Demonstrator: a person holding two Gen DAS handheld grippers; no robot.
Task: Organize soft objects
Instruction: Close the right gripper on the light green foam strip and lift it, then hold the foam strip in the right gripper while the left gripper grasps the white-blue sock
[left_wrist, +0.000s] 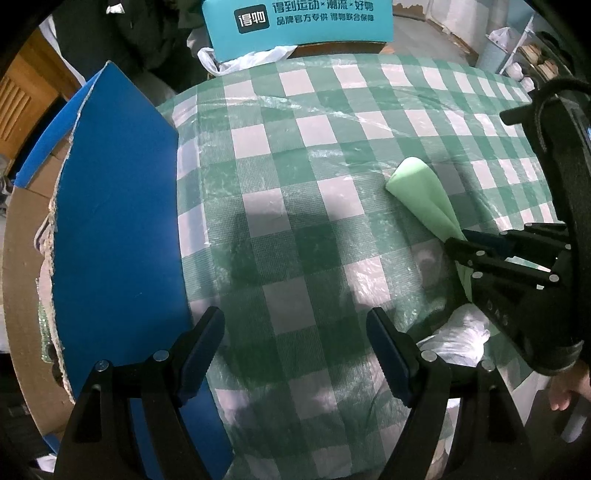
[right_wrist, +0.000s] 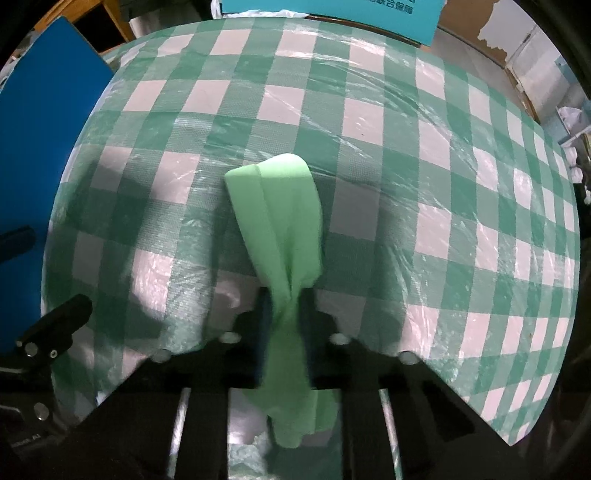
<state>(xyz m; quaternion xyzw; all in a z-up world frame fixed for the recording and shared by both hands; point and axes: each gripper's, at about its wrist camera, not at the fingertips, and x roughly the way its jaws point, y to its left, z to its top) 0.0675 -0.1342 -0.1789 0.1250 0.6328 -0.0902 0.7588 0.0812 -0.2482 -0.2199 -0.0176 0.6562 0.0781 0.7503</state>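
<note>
1. My right hand-held gripper (right_wrist: 286, 295) is pressed together on the light green cloth (right_wrist: 277, 221). In the right wrist view the fabric bunches to a narrow waist between the jaws, so I read the pick-up as made.

2. The cloth's far end fans out over the checked tabletop (right_wrist: 406, 147); whether it still touches the surface I cannot tell. Its near end hangs back past the jaws toward the camera. In the left wrist view the same cloth (left_wrist: 421, 192) sits at the right of the scene, near the front edge.

3. My left hand-held gripper (left_wrist: 295, 343) is spread wide with nothing between its fingers, hovering over the tabletop beside the blue flap (left_wrist: 118, 221) of a cardboard box at the left.

4. By my judgement the task is at an early-to-middle point: the cloth is gripped but not yet put anywhere.

5. What is left, as I see it: carry the cloth leftward, probably to that box, and release it. I cannot see inside well enough to say what it holds.

6. I see no other loose soft item on the tabletop, only crumpled clear plastic (left_wrist: 458, 339) at the near edge.
</note>
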